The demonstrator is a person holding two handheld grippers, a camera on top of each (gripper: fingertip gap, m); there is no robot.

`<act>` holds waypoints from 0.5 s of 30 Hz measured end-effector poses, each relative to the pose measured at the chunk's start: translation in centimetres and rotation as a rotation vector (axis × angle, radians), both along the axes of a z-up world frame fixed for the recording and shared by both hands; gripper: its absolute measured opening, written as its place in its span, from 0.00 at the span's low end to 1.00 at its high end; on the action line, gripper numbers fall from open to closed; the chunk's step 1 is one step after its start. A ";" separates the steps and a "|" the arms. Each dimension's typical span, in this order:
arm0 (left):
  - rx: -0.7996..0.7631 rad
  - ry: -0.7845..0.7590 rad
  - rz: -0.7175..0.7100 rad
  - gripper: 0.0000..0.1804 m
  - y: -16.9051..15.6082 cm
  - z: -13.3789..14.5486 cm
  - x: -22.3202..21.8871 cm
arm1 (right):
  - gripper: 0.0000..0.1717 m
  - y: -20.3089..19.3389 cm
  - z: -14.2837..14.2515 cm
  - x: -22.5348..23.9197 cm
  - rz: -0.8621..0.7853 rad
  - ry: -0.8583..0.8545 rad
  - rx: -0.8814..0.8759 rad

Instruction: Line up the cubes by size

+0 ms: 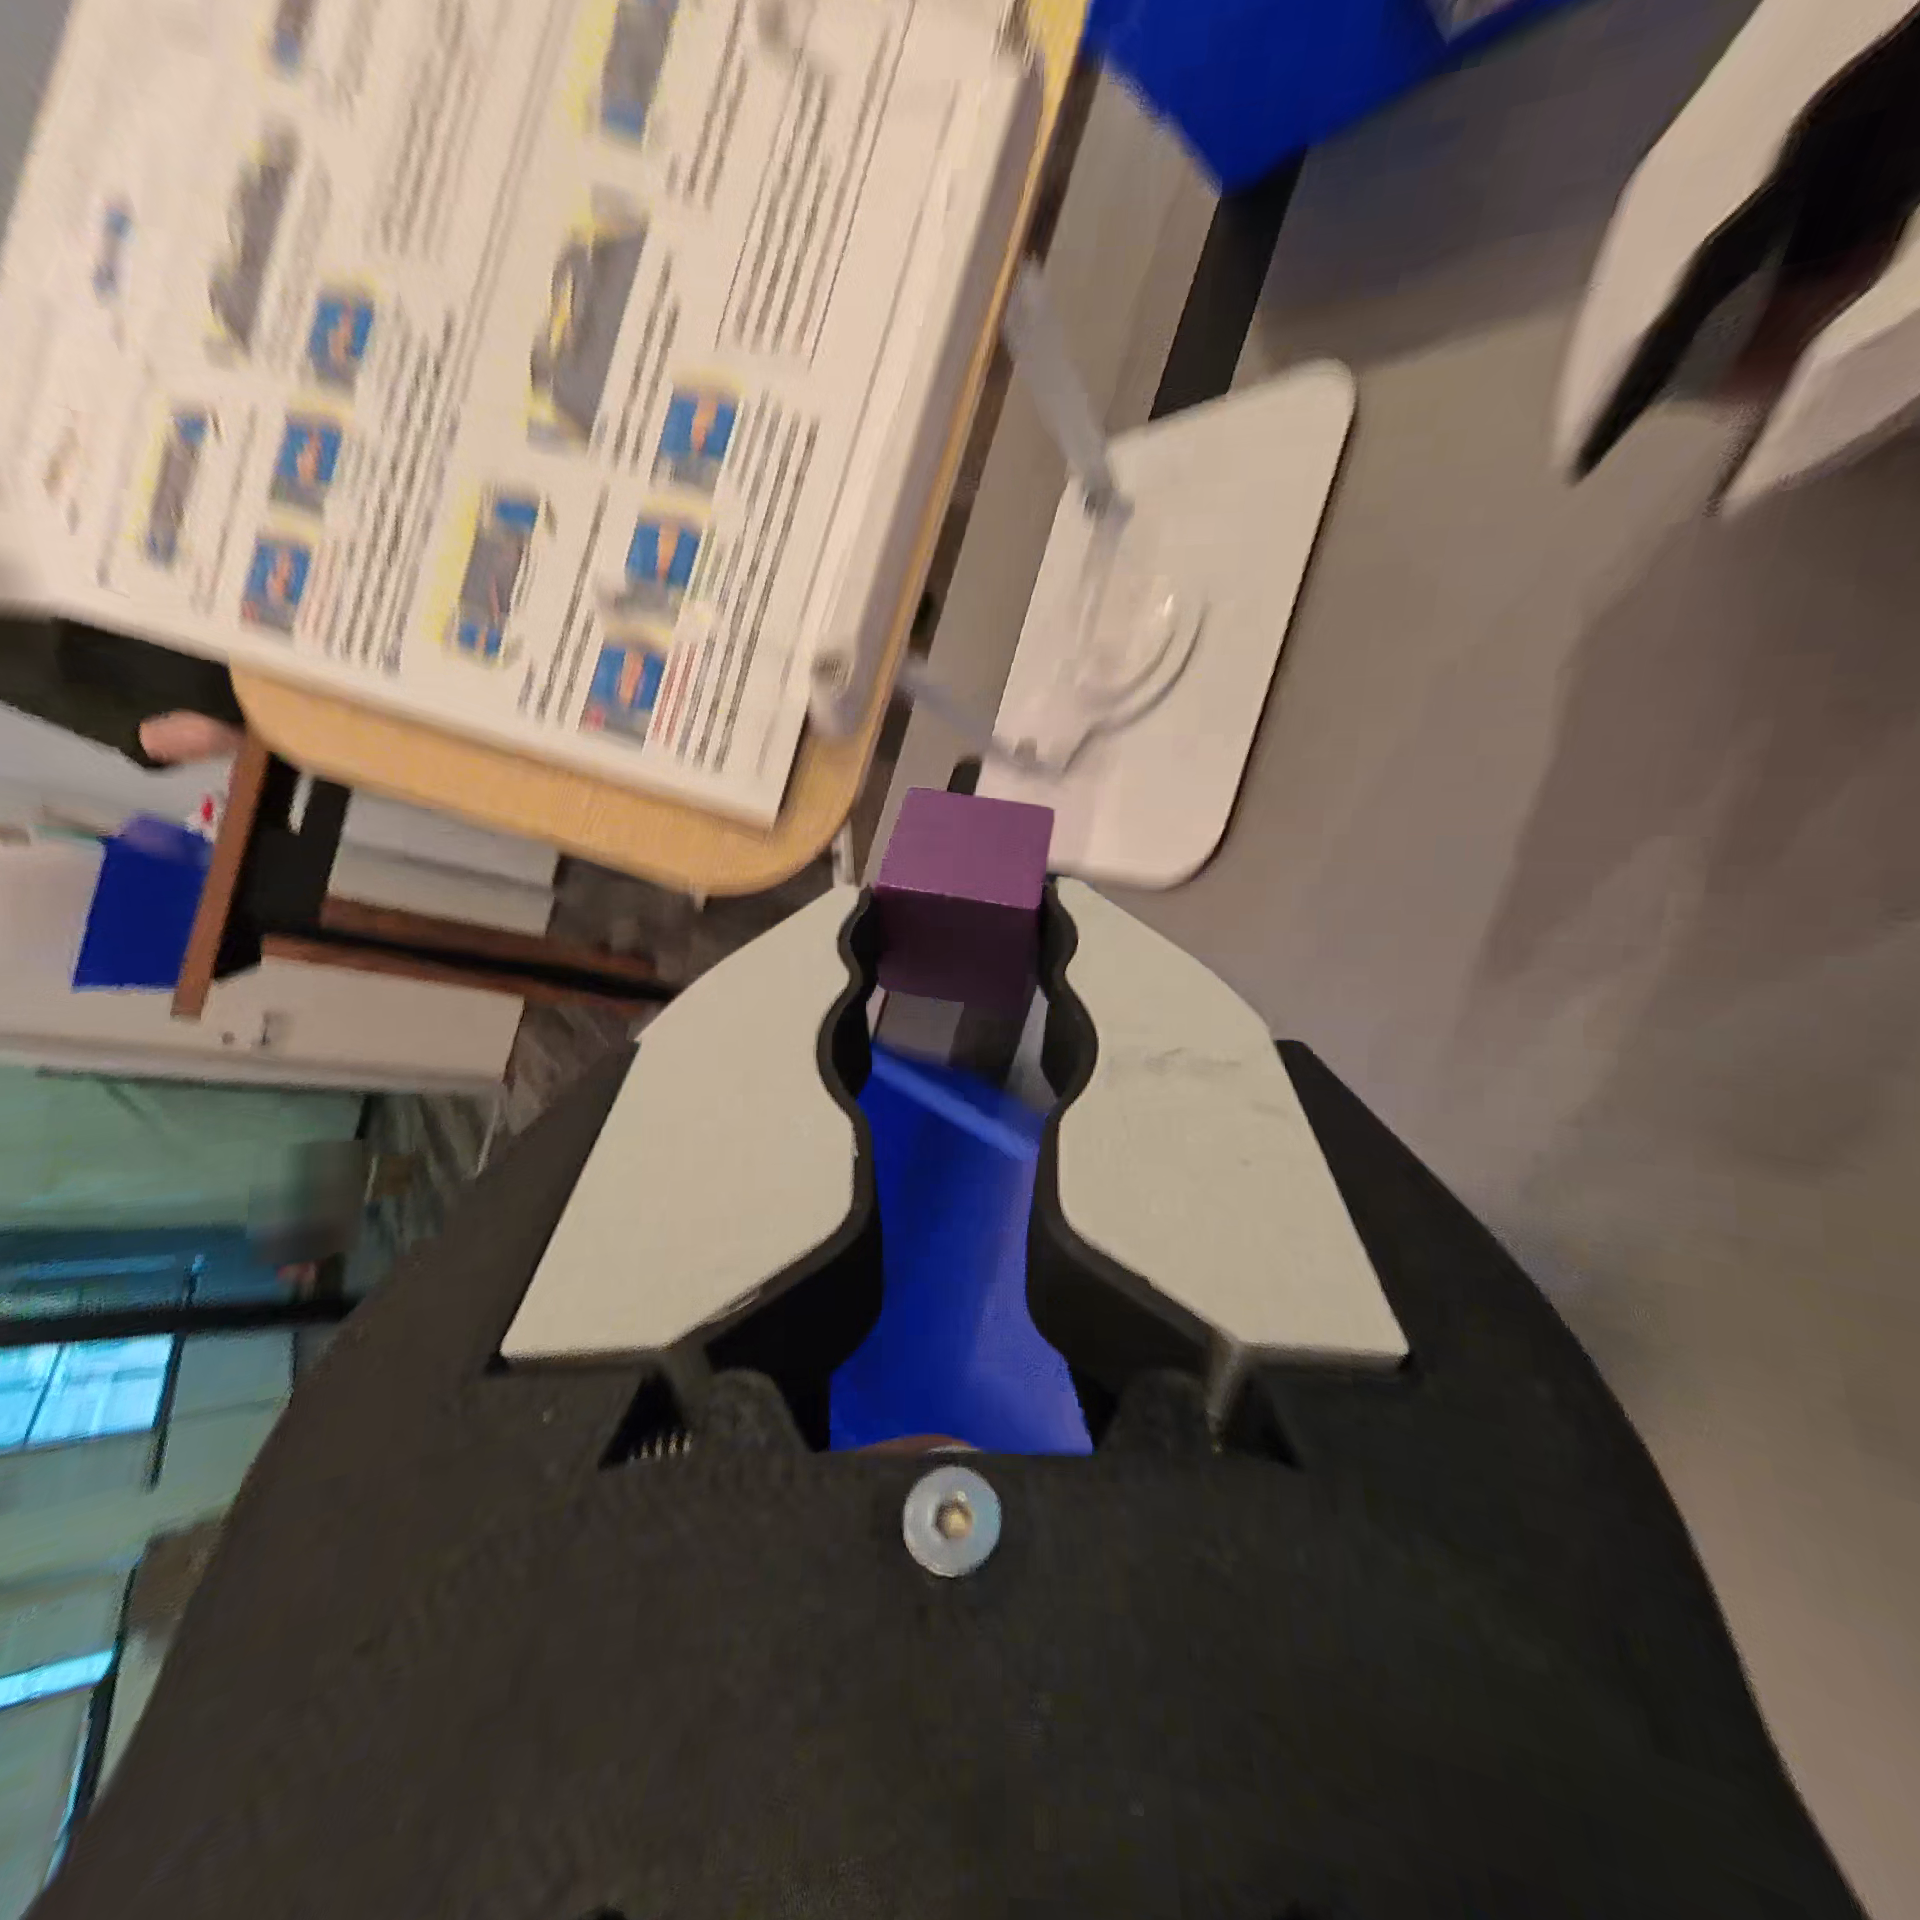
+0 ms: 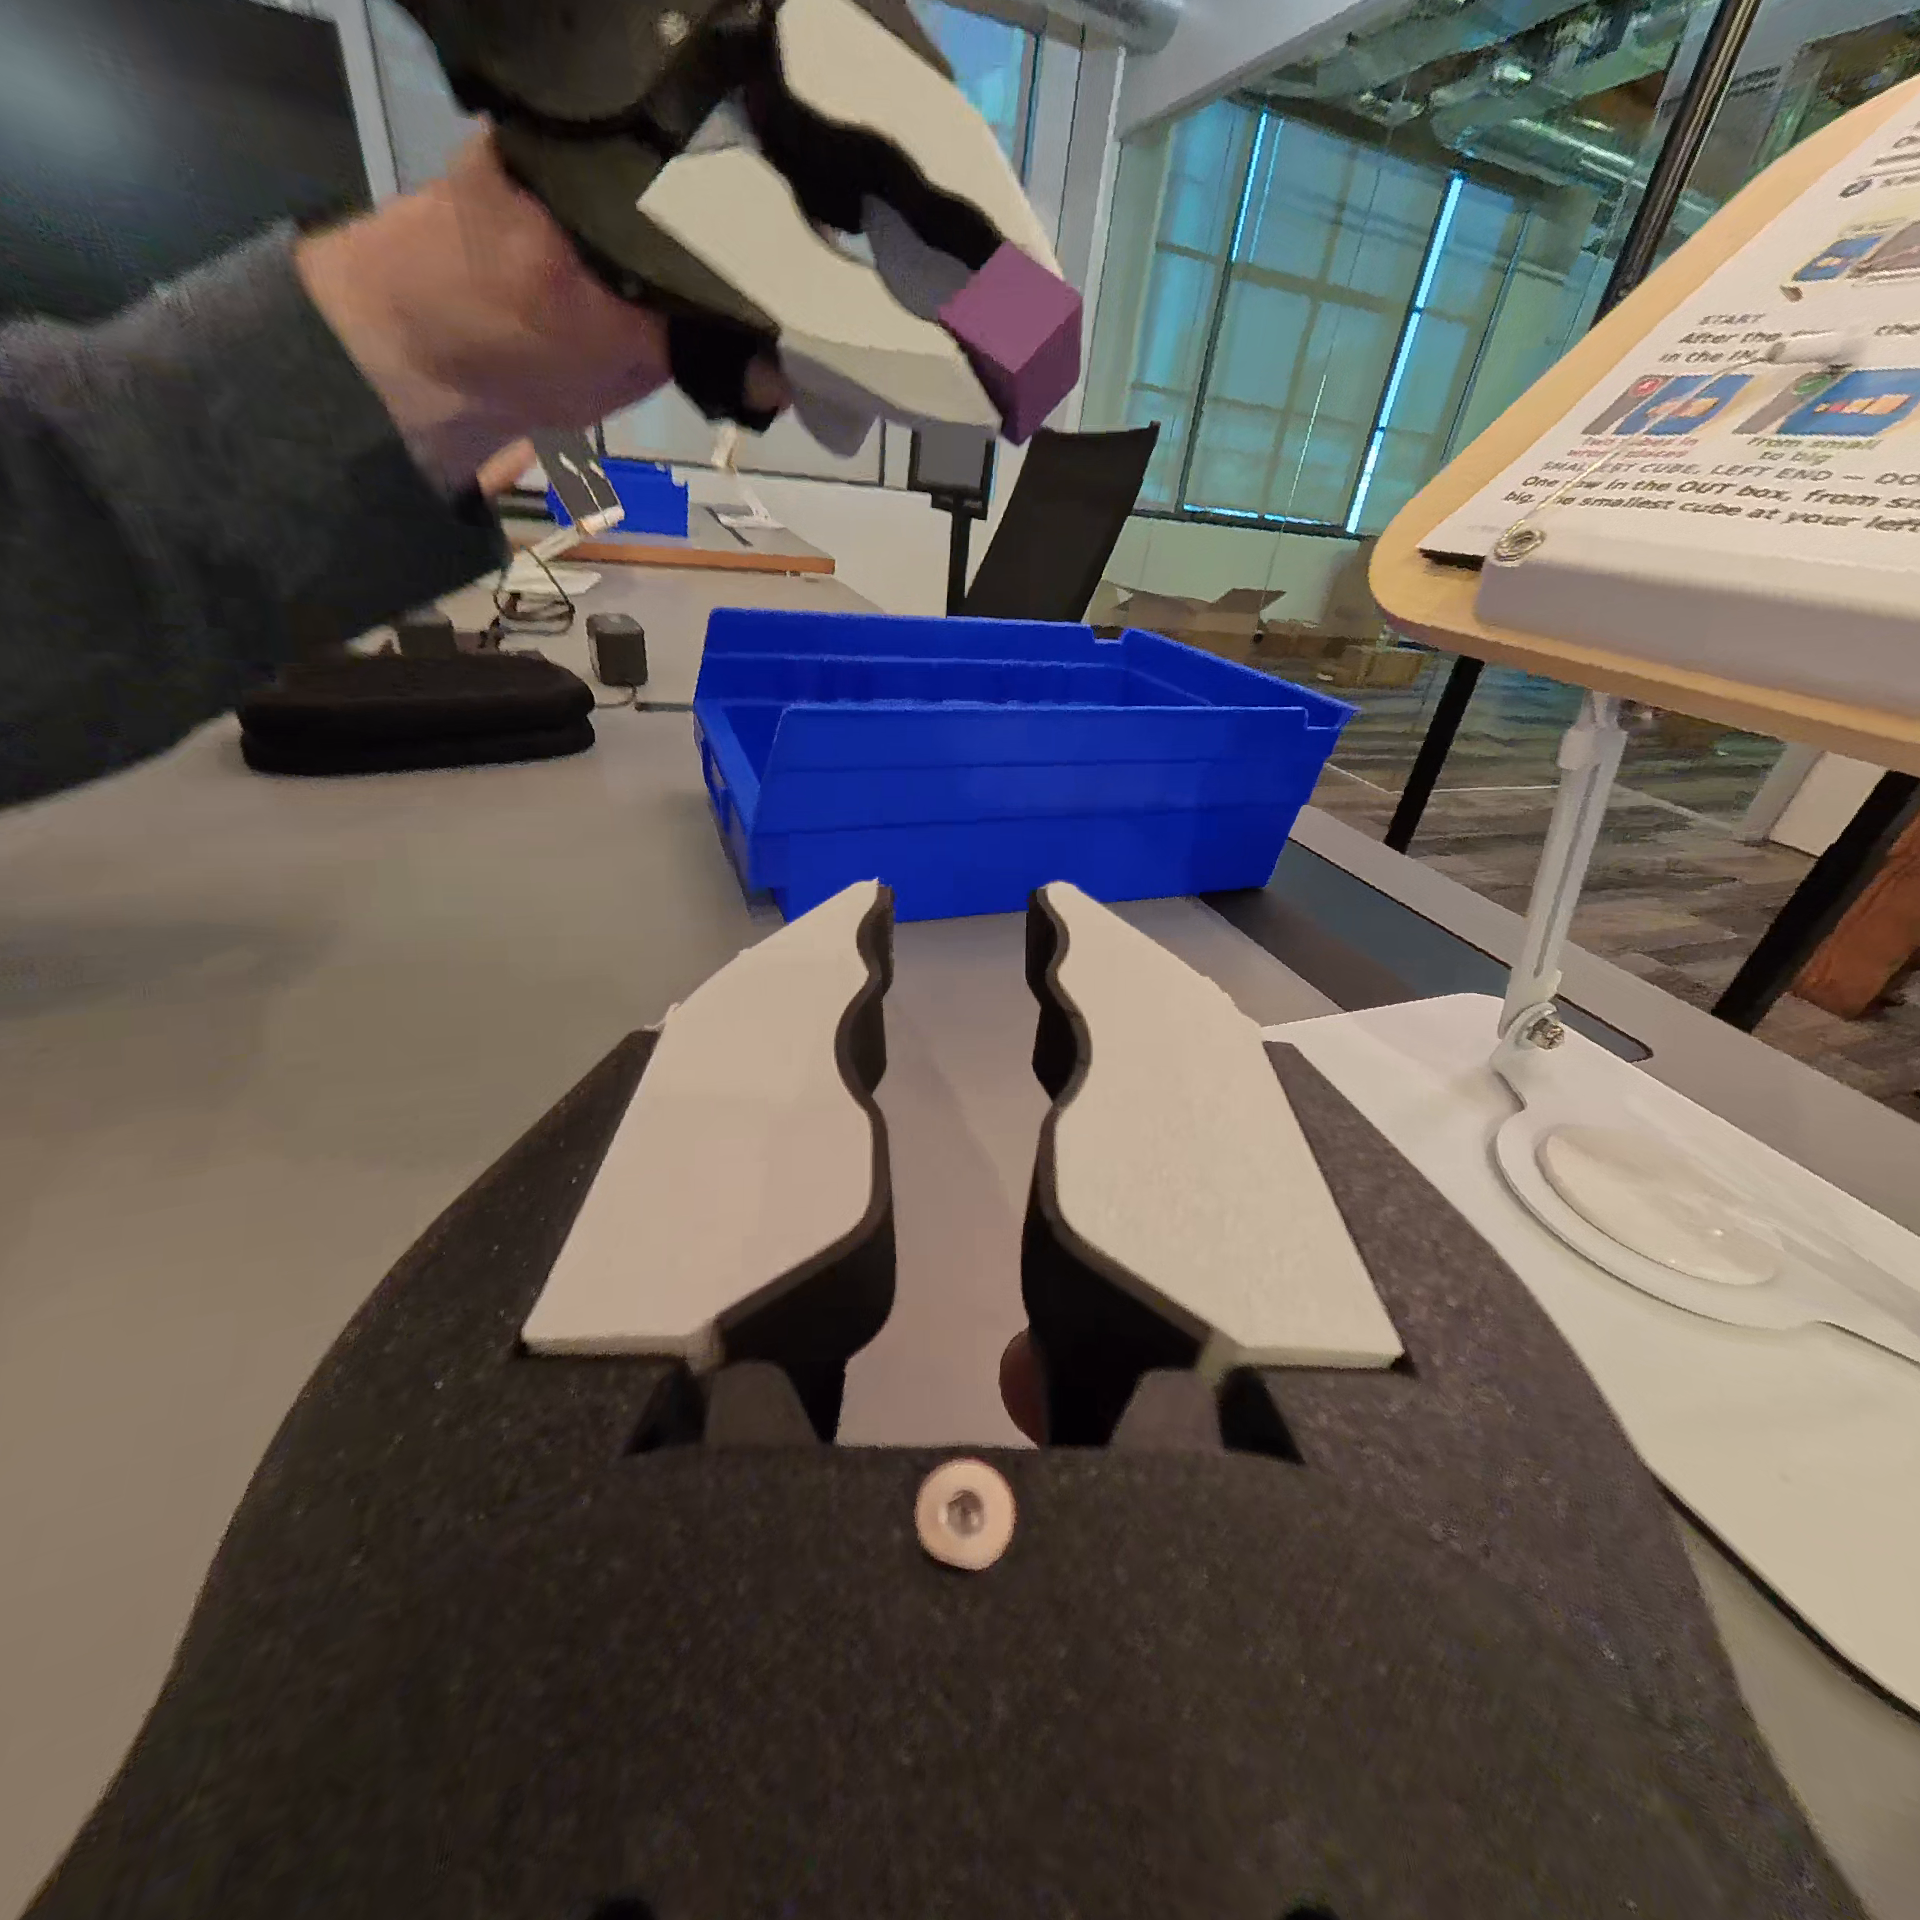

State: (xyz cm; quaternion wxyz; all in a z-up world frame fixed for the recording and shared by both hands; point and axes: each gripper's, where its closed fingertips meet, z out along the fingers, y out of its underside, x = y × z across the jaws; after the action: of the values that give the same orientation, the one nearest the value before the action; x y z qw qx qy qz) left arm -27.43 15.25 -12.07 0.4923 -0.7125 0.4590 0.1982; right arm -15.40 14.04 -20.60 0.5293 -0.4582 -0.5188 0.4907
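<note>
A: Cubes on the agenda, and only one showing: purple cube (image 1: 961,894), pinched at the tips of the left tool (image 2: 1013,343), both pads tight on its sides, carried high in the air above the desk (image 2: 312,987).

B: Blue bin (image 2: 997,769) sitting on the desk below and beyond it, open side up. Inside of it hidden from here, so no telling what else lies in there.

A: Looks like mid-carry, a transport step. Next call, most likely: lower the cube toward the bin, square it up, set it in its slot by size.

B: Right tool (image 2: 958,914) low over the desk, just short of the bin, jaws parted a little, nothing between them.

A: About the cube itself: matte purple, crisp edges, flat faces, small enough to sit between the fingertips. Half of it poking out past the pads.

B: Gentle descent wanted, then, or risk a slip.
</note>
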 end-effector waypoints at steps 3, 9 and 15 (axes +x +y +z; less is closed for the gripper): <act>0.044 -0.034 -0.120 0.16 0.3 -0.7 5.1 | 0.16 0.5 0.8 0.7 0.032 0.064 -0.089; 0.092 -0.069 -0.287 0.16 1.4 -1.4 11.0 | 0.19 2.2 2.2 2.2 0.131 0.195 -0.328; 0.079 -0.062 -0.388 0.16 1.2 -2.7 14.0 | 0.20 2.2 3.4 3.3 0.297 0.300 -0.497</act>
State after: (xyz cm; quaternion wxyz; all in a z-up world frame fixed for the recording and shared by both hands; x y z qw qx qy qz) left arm -13.47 16.43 -14.74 0.5628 -0.5967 0.5641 0.0955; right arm -12.13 16.29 -17.18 0.3942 -0.4153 -0.3605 0.7363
